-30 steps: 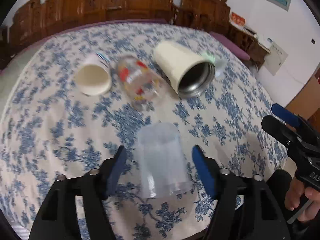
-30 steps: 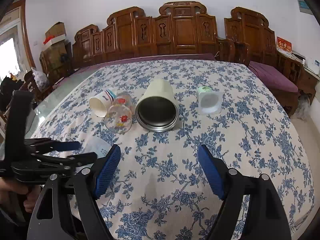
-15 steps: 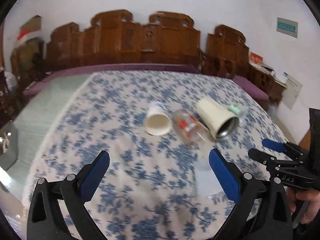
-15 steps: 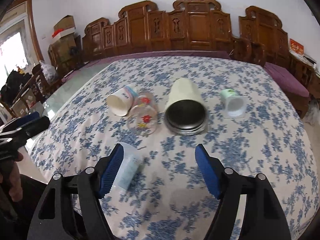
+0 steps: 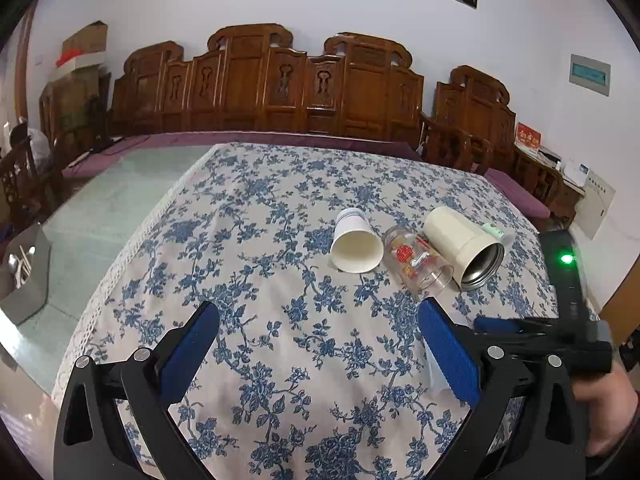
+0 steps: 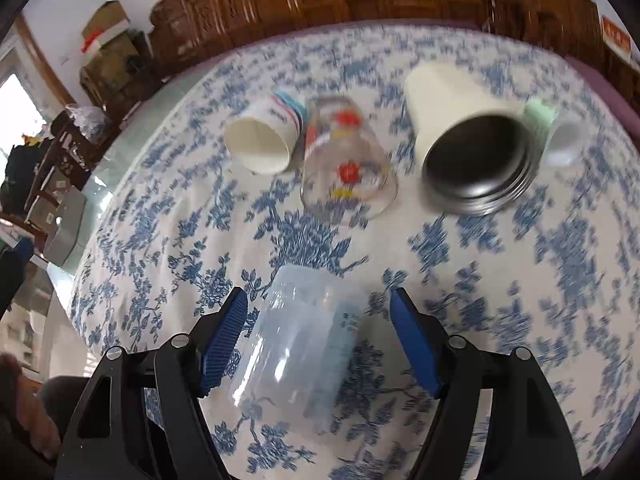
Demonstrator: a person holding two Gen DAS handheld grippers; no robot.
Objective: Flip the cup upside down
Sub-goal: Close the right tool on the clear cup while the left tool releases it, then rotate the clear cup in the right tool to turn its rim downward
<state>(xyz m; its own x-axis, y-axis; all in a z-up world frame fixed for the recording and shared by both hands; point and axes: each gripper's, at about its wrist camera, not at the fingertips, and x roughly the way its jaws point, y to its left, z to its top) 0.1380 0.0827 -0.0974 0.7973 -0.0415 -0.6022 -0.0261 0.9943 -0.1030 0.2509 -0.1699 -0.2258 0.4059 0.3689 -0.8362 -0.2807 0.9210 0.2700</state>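
Fingers (image 6: pixel 412 344) of both grippers spread — clear plastic cup (image 6: pixel 296 344) between the right pair, right view only.

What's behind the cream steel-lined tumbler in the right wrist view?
A small white cup with a green band lies on its side just behind and right of the cream tumbler. The tumbler covers part of it, and motion blur hides any contact. The floral tablecloth lies beyond.

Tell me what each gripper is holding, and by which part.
Nothing is held. The right gripper is open around the clear plastic cup lying on its side; the left gripper is open and empty.
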